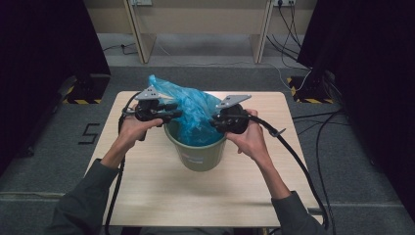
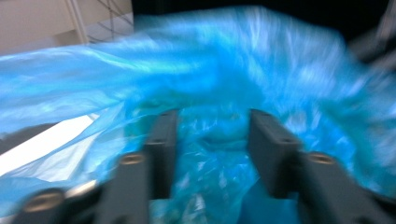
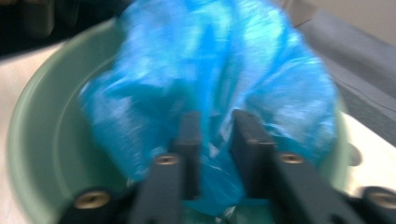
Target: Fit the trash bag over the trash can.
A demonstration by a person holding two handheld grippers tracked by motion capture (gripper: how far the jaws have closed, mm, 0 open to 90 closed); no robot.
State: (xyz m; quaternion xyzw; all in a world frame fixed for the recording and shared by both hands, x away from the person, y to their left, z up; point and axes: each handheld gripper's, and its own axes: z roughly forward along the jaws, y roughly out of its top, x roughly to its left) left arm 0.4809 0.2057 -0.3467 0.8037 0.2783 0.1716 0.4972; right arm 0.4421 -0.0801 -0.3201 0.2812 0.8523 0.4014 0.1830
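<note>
A crumpled blue plastic bag (image 1: 193,110) stands in a green bin (image 1: 198,156) at the middle of the table and bulges above its rim. My left gripper (image 1: 177,111) comes in from the left at rim height; in the left gripper view its jaws (image 2: 212,114) stand apart with loose blue bag (image 2: 233,60) film between and behind them. From the right, my right gripper (image 1: 215,120) meets the bag; its jaws (image 3: 217,114) stand close together with a bunched fold of the bag (image 3: 210,60) filling the gap, above the bin's wall (image 3: 42,140).
The bin stands on a light wooden table (image 1: 161,196) with bare room on all sides. A cable (image 1: 293,152) trails from the right gripper across the table's right side. Grey floor, black curtains and a wooden frame lie beyond.
</note>
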